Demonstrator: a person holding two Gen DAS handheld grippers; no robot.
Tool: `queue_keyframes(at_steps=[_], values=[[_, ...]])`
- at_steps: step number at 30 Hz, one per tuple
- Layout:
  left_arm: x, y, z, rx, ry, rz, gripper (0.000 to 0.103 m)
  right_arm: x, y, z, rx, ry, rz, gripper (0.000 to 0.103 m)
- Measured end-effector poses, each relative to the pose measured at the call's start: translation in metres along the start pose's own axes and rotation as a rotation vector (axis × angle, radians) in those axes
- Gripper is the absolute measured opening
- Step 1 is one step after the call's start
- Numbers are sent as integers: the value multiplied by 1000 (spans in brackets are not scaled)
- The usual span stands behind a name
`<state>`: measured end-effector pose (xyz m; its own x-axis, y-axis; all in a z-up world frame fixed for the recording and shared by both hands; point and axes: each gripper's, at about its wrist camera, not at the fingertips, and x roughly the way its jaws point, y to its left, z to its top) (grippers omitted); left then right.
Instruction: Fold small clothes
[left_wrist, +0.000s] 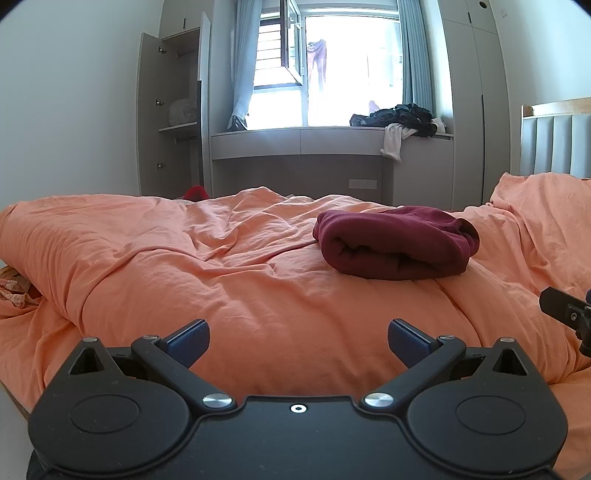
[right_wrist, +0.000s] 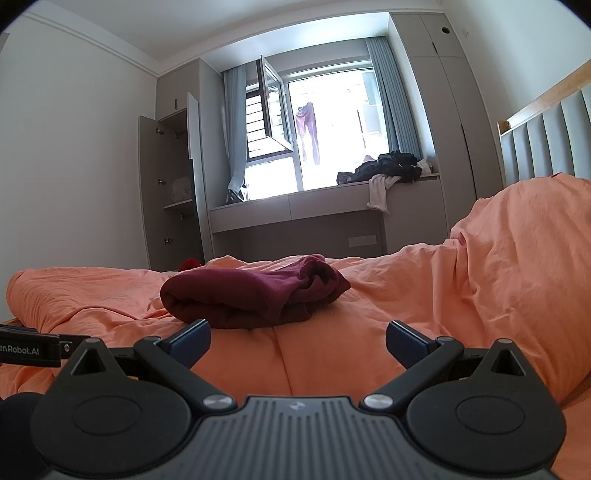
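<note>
Maroon folded garment (left_wrist: 395, 243) on orange duvet (left_wrist: 221, 280), well beyond wide-spread, empty left gripper (left_wrist: 298, 341) and right gripper (right_wrist: 298, 341)

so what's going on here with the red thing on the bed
A person is folding clothes with two handheld grippers. The dark red garment lies folded into a bundle on the orange duvet. Neither gripper touches it: the left gripper and right gripper are both open and empty, held short of the bundle. More clothes are piled on the window ledge.
</note>
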<state>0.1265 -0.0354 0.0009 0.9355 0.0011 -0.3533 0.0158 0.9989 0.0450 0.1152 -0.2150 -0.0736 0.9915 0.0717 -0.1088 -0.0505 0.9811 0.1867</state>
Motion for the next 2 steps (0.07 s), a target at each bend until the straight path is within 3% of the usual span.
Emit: queue_keyframes(at_steps=[2], values=[[0, 0, 0, 1, 2, -2, 103, 0, 0, 0, 0, 0, 0, 103]])
